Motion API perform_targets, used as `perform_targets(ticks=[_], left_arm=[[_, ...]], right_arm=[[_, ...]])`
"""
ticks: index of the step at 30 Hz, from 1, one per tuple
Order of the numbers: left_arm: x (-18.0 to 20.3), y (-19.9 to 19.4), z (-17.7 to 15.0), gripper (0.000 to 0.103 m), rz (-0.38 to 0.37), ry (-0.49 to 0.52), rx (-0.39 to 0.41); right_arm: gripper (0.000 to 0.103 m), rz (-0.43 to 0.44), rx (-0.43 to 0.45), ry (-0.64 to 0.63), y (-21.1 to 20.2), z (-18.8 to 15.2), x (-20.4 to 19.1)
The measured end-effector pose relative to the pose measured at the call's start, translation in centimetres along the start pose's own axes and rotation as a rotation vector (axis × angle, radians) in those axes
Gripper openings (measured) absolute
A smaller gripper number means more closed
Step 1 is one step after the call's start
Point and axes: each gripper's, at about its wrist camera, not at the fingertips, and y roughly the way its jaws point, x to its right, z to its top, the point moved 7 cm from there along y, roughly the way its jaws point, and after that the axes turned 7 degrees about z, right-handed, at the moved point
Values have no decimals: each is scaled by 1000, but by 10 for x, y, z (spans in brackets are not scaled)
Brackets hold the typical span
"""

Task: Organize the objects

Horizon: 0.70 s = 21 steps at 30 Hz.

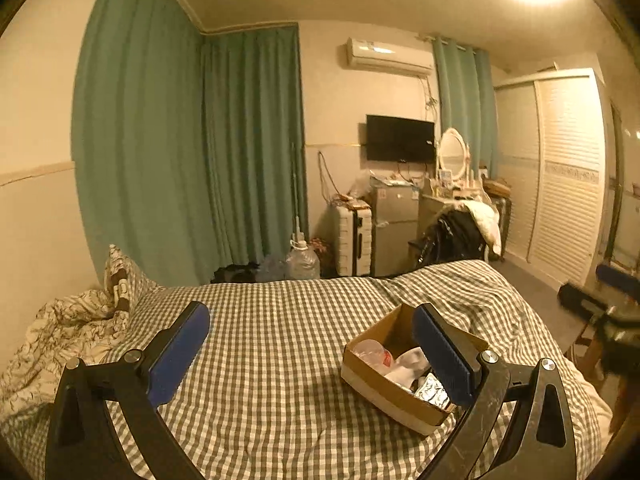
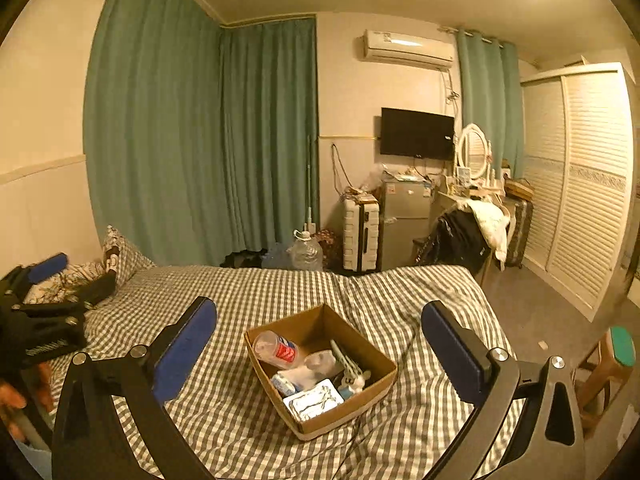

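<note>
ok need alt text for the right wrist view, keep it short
An open cardboard box of small items, including a plastic bottle with a red label, sits on a grey checked bedspread between the right gripper's open blue-padded fingers. The left gripper shows at the left edge; teal curtains hang behind.

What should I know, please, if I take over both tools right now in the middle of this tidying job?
Left tool: open, empty, held above the checked bedspread.
Right tool: open, empty, aimed at the cardboard box.
Things: the box sits on the bed and holds a clear plastic bottle with a red label, a foil blister pack, white wrappers and other small bits I cannot make out.
Done: several items appear gathered in the box already.
Left: no loose item shows on the bedspread, so check out of view before deciding whether anything more needs collecting.
</note>
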Motion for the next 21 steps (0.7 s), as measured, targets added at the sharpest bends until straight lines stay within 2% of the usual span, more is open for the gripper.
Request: perform_targets(ticks=[6, 12, 18, 21], left_arm=[[-2, 9, -48, 103, 77, 8, 1], [-9, 37, -99, 103, 105, -13, -89], [-10, 46, -108, 103, 136, 18, -103], [-11, 48, -108, 103, 129, 10, -114]], right_arm=[[103, -33, 11, -20, 23, -61, -4], [103, -6, -114, -45, 72, -121, -10], [103, -29, -145, -26, 89, -133, -7], [103, -32, -154, -29, 94, -137, -8]])
